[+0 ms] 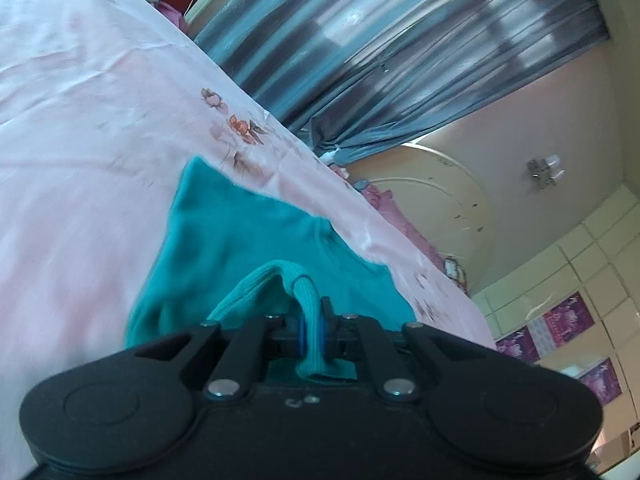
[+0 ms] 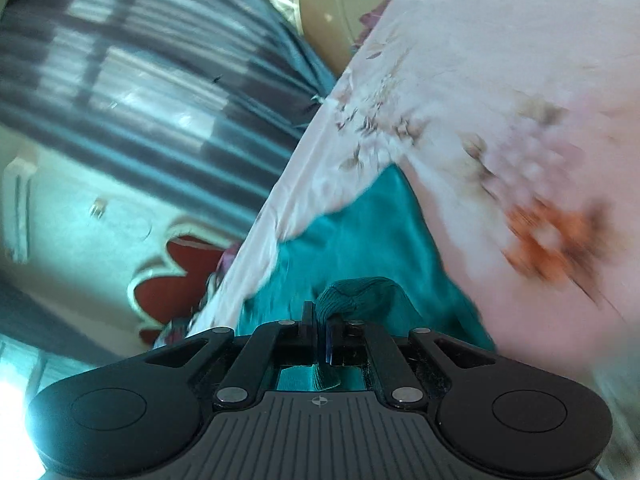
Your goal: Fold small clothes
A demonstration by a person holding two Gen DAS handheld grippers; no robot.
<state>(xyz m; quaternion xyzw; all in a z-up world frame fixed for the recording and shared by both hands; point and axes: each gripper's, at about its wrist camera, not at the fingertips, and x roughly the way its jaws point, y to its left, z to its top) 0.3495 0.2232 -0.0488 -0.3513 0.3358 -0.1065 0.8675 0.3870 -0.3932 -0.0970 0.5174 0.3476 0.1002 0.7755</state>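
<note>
My left gripper [image 1: 313, 320] is clamped on a ribbed edge of the teal top [image 1: 224, 240]; the fold of knit passes between the blue pads and a bit pokes out behind them. My right gripper [image 2: 320, 330] is pinched narrow on another bunched ribbed part of the same top [image 2: 360, 240], with teal cloth showing through behind the fingers.

The top lies spread on the bedsheet [image 1: 80, 140], a pale pink sheet with a print of orange and brown flowers [image 1: 240, 128]. In the left view the garment runs from my gripper up toward 11 o'clock, and a flap of sheet seems to lie over its far edge, though the blur makes that hard to judge. In the right view the top stretches toward 12 o'clock, with sheet on both sides and a big smeared orange flower [image 2: 552, 240] at 3 o'clock.

Both cameras are strongly tilted, so the room leans. In the left view, grey-blue striped curtains [image 1: 400, 40] fill 12 to 1 o'clock, a cream rounded headboard [image 1: 452, 208] sits at 3 o'clock beside pink bedding [image 1: 392, 204], and a light fixture [image 1: 544, 172] hangs on the beige ceiling. Pale tiles with purple pictures [image 1: 568, 316] are at 4 o'clock. In the right view the curtains [image 2: 140, 80] take 10 o'clock, and a red and cream shape [image 2: 176, 280] shows at 8 o'clock.
</note>
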